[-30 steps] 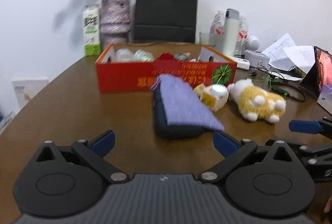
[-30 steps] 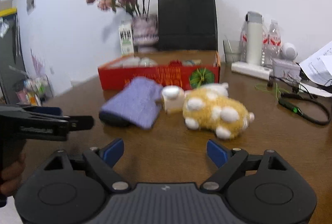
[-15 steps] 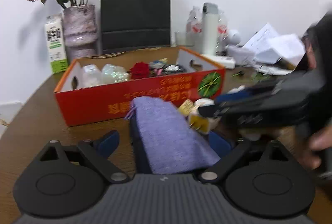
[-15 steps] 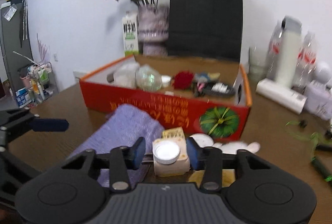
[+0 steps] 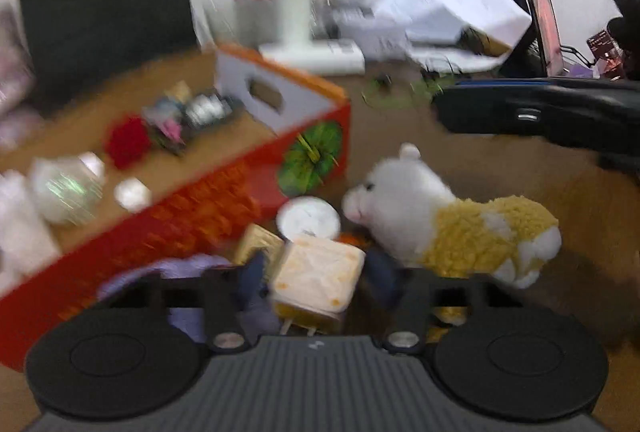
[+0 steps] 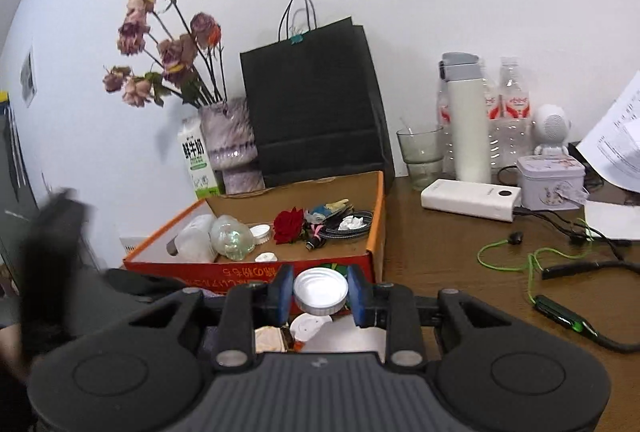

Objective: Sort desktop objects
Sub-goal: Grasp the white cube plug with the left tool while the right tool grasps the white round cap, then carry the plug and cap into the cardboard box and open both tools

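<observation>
The left wrist view is blurred. My left gripper has its jaws closing around a small cream box. The blue pads stand close beside it, with a thin gap on the left. A white round lid and a white-and-yellow plush toy lie just beyond, and a purple cloth lies to the left. My right gripper is still closing, its pads pressing on a white ribbed cap, held up in front of the red box. What hangs under the cap is hidden.
The red box holds a red rose, a clear bulb and cables. Behind it stand a black paper bag, a vase and a milk carton. To the right are a thermos, a power bank and a green cable.
My left gripper swung right from the purple cloth to the cream box and its jaws narrowed. My right gripper shut on the white cap and rose with it toward the red box.
</observation>
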Tool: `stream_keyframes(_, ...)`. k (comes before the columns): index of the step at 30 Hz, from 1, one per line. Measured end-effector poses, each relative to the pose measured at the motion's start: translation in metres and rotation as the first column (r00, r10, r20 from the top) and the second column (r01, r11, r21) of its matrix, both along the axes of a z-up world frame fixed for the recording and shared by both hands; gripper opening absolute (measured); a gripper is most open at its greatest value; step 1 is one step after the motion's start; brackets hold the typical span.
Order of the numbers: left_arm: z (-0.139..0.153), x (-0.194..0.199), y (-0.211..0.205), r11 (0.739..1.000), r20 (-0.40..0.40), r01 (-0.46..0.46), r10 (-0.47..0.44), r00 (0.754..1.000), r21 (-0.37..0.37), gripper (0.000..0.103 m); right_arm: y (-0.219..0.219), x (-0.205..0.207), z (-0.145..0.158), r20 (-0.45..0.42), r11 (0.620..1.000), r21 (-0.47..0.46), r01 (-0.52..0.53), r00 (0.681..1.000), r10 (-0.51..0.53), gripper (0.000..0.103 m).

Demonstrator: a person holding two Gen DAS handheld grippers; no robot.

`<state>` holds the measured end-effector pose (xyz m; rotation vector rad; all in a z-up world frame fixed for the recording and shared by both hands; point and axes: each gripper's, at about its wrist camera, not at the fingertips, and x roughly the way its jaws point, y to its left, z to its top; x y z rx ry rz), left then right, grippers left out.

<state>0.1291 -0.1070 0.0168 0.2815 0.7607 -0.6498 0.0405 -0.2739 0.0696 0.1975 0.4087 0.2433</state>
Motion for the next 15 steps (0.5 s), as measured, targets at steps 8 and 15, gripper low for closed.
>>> stream_keyframes(8,0.000,-0.006,-0.007,0.997,0.016,-0.076,0.075,0.997,0.025,0.039,-0.006,-0.017,-0.013,-0.024,0.998,0.060,-0.005,1.000,0.006,0.027)
stream_keyframes(15,0.067,-0.087,0.050,0.953,0.145,-0.216,0.249,0.958,-0.213,0.039,0.002,-0.051,-0.002,-0.005,0.999,0.037,0.008,1.000,-0.008,0.027)
